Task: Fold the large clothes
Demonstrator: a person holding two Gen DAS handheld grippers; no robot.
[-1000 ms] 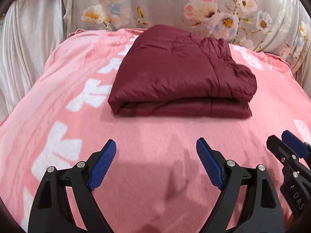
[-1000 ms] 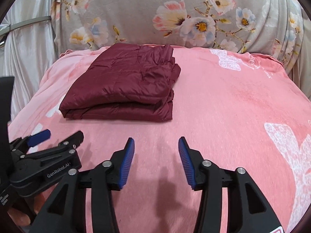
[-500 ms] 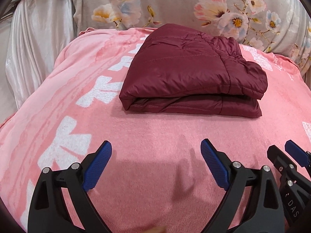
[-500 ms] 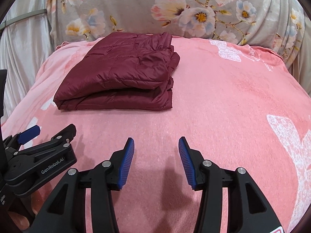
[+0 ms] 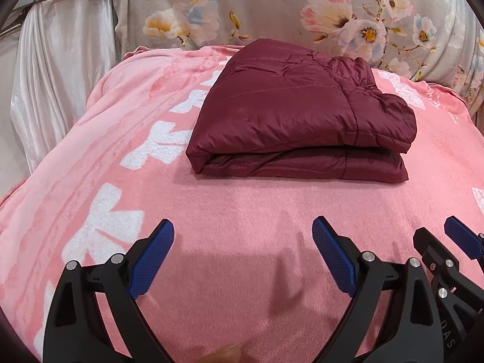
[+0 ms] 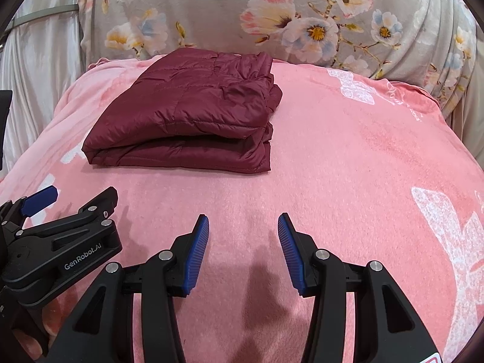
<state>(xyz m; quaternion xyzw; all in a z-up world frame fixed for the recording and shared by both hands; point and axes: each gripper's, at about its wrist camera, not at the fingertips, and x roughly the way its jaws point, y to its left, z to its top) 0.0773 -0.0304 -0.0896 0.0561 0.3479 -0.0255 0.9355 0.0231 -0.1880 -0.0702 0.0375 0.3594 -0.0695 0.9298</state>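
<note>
A maroon quilted jacket (image 5: 299, 115) lies folded into a thick rectangular bundle on a pink blanket (image 5: 242, 220) spread over a bed, toward the far edge and left of the middle, close to the floral cushion (image 5: 272, 9) that backs the bed. The bundle's long axis runs side to side, roughly parallel to the bed's near edge. Its rounded fold faces the near edge on the left; its looser, puffed layers bunch at the right end, where the stacked edges show. In the right wrist view the jacket (image 6: 187, 112) sits up and to the left, its stacked layers open toward the right.

The left gripper (image 5: 242, 245) hangs above the blanket near the near edge, jaws spread wide and holding nothing, well apart from the jacket. The right gripper (image 6: 243, 236) hangs just beside it to the right, jaws parted less widely, also empty. White patterned shapes (image 5: 106, 230) mark the blanket on the left, and a pale satin curtain (image 5: 57, 69) hangs beyond the bed's left edge.
</note>
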